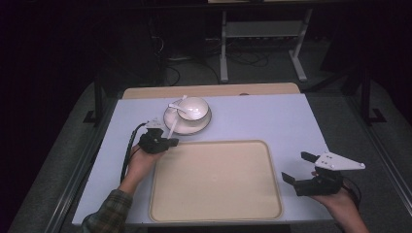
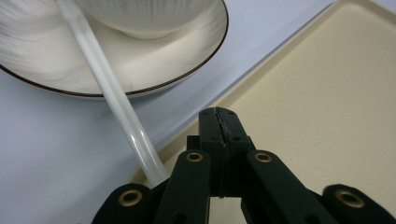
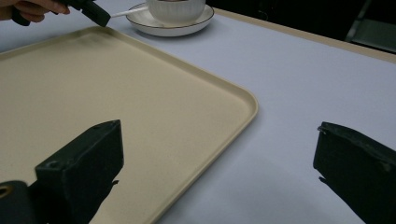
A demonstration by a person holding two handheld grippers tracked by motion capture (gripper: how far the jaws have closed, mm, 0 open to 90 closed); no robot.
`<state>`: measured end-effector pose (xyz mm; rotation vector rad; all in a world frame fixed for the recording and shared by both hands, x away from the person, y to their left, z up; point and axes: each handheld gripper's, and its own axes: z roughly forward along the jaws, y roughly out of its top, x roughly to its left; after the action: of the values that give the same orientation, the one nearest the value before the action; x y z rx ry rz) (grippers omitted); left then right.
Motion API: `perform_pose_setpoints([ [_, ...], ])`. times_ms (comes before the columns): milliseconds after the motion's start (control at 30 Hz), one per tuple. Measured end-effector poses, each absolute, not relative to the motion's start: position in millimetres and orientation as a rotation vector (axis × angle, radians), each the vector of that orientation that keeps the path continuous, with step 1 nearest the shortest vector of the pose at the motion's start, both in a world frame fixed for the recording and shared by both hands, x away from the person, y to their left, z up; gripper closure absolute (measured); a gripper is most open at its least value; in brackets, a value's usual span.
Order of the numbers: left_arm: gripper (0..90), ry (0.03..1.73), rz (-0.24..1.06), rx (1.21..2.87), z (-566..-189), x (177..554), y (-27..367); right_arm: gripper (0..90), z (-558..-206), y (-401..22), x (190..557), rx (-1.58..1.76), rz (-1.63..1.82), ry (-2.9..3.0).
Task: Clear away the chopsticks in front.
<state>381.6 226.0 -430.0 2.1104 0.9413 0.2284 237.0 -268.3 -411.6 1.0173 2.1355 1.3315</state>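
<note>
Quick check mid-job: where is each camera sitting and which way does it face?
High view: above the near table edge, looking forward and down; both forearms, left tongs, right tongs.
Left gripper view: on the left tongs, shut, facing the plate and white rod.
Right gripper view: on the open right tongs, facing across the tray.
All share tray and plate.

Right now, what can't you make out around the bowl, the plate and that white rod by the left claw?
- Bowl: rim and inside cut off by the top edge, left gripper view.
- White rod: lower end hidden behind the left claw; whether it is gripped is unclear.
- Plate: pattern too small, high view.
</note>
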Motion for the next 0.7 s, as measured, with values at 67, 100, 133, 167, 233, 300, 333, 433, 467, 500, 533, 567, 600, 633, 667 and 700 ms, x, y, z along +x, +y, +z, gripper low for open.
perform_pose_setpoints([
  [67, 89.5, 0.945, 0.232, 2.115, -430.9, 382.6, 226.6, 1.2, -411.6, -268.2, 237.0, 1.017, 1.333, 2.136],
  [100, 89.5, 0.950, 0.238, 2.119, -431.8, 383.0, 226.9, 1.2, -411.6, -268.3, 237.1, 1.016, 1.332, 2.136],
  [133, 89.5, 0.954, 0.244, 2.122, -432.3, 383.3, 227.2, 1.2, -411.7, -268.3, 237.0, 1.019, 1.331, 2.137],
  [167, 89.5, 0.954, 0.244, 2.122, -432.3, 383.3, 227.2, 1.2, -411.8, -268.3, 237.2, 1.019, 1.330, 2.137],
  [233, 89.5, 0.958, 0.253, 2.127, -433.2, 384.4, 229.2, 1.2, -411.9, -268.3, 237.4, 1.021, 1.326, 2.140],
  [300, 89.5, 0.969, 0.262, 2.131, -433.7, 384.9, 230.7, 1.2, -412.0, -268.2, 237.4, 1.022, 1.324, 2.142],
  [333, 89.4, 0.970, 0.263, 2.133, -434.0, 385.6, 232.1, 1.3, -412.0, -268.2, 237.4, 1.021, 1.324, 2.143],
  [433, 89.2, 0.991, 0.270, 2.126, -434.2, 386.9, 236.3, 1.3, -411.9, -268.3, 237.4, 1.020, 1.324, 2.142],
  [467, 89.2, 0.997, 0.271, 2.119, -434.3, 387.3, 238.0, 1.2, -411.9, -268.3, 237.3, 1.021, 1.323, 2.143],
  [500, 89.2, 1.004, 0.273, 2.116, -434.2, 387.7, 239.5, 1.3, -411.9, -268.4, 237.3, 1.020, 1.323, 2.143],
  [533, 89.2, 1.009, 0.278, 2.116, -434.2, 388.2, 241.2, 1.2, -411.9, -268.4, 237.3, 1.021, 1.323, 2.143],
  [567, 89.3, 1.018, 0.283, 2.114, -434.3, 388.6, 243.1, 1.2, -411.9, -268.5, 237.3, 1.021, 1.323, 2.143],
  [600, 89.3, 1.021, 0.288, 2.113, -434.5, 388.9, 244.1, 1.3, -411.9, -268.6, 237.3, 1.020, 1.323, 2.143],
  [633, 89.3, 1.023, 0.296, 2.116, -434.6, 389.3, 245.6, 1.3, -411.9, -268.5, 237.3, 1.020, 1.322, 2.144],
  [667, 89.3, 1.030, 0.302, 2.116, -434.6, 389.7, 247.1, 1.2, -412.0, -268.5, 237.4, 1.020, 1.321, 2.145],
  [700, 89.3, 1.034, 0.305, 2.114, -434.6, 390.2, 248.8, 1.2, -412.1, -268.4, 237.4, 1.019, 1.319, 2.146],
])
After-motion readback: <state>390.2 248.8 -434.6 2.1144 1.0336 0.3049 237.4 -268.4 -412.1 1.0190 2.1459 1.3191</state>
